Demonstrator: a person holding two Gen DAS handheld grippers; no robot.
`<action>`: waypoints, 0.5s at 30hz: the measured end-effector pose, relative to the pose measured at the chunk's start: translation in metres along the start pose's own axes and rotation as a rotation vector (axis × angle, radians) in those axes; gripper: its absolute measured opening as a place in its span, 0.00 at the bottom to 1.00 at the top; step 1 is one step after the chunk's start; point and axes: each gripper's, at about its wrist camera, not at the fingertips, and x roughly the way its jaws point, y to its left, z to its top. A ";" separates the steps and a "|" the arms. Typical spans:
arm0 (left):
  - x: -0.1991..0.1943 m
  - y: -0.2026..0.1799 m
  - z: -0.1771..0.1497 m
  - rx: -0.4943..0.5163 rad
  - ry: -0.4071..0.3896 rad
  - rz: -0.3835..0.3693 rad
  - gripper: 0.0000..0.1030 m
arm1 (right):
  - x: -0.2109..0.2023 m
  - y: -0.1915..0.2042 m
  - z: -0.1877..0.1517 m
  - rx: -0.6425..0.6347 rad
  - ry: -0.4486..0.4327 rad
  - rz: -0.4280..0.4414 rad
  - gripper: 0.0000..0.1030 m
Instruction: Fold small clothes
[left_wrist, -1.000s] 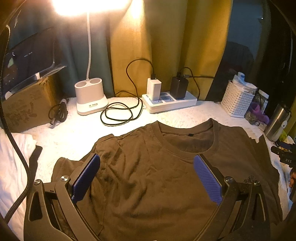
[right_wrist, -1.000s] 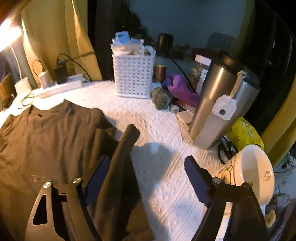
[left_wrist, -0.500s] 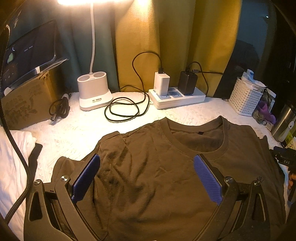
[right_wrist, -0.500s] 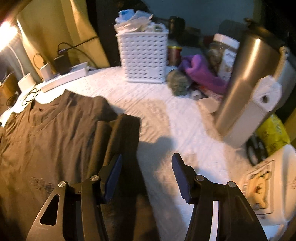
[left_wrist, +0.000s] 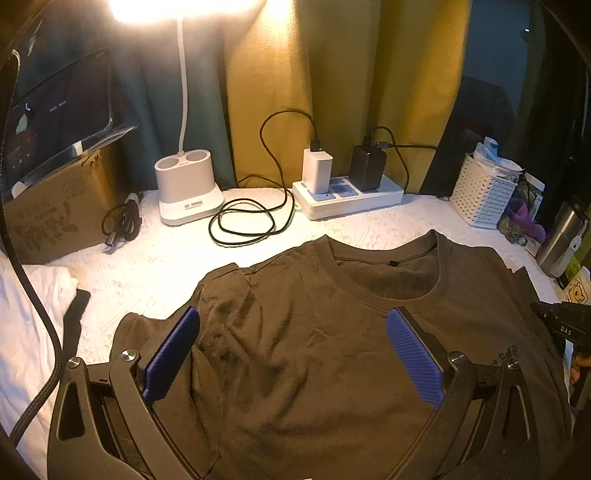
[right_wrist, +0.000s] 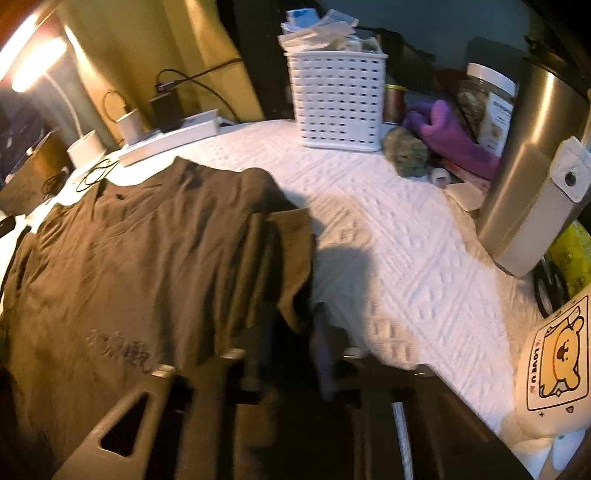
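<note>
A dark brown T-shirt (left_wrist: 314, 332) lies flat on the white textured table cover, collar toward the back. My left gripper (left_wrist: 291, 354) is open, its blue pads wide apart just above the shirt's chest, empty. In the right wrist view the same shirt (right_wrist: 129, 266) fills the left half, and its right sleeve (right_wrist: 291, 258) is bunched up. My right gripper (right_wrist: 291, 332) has closed on that sleeve's edge; the view is blurred and the fingertips are dark. The right gripper also shows at the far right of the left wrist view (left_wrist: 565, 325).
At the back stand a white lamp base (left_wrist: 186, 192), a power strip (left_wrist: 351, 192) with chargers and looped cable, and a cardboard box (left_wrist: 55, 214). On the right are a white basket (right_wrist: 336, 99), a steel flask (right_wrist: 532, 166), purple cloth and a bear-print mug (right_wrist: 554, 365).
My right gripper has closed from wide open onto the right sleeve while moving in toward it. The left gripper stays open over the chest, with only a slight shift of view.
</note>
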 end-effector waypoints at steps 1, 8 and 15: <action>-0.002 -0.001 0.000 0.002 -0.003 -0.001 0.97 | -0.003 -0.002 0.000 0.004 -0.009 -0.015 0.07; -0.014 -0.004 0.001 0.003 -0.019 -0.002 0.97 | -0.045 -0.036 -0.005 0.085 -0.088 -0.138 0.06; -0.024 -0.002 0.000 0.000 -0.026 -0.001 0.97 | -0.080 -0.058 -0.022 0.172 -0.145 -0.209 0.05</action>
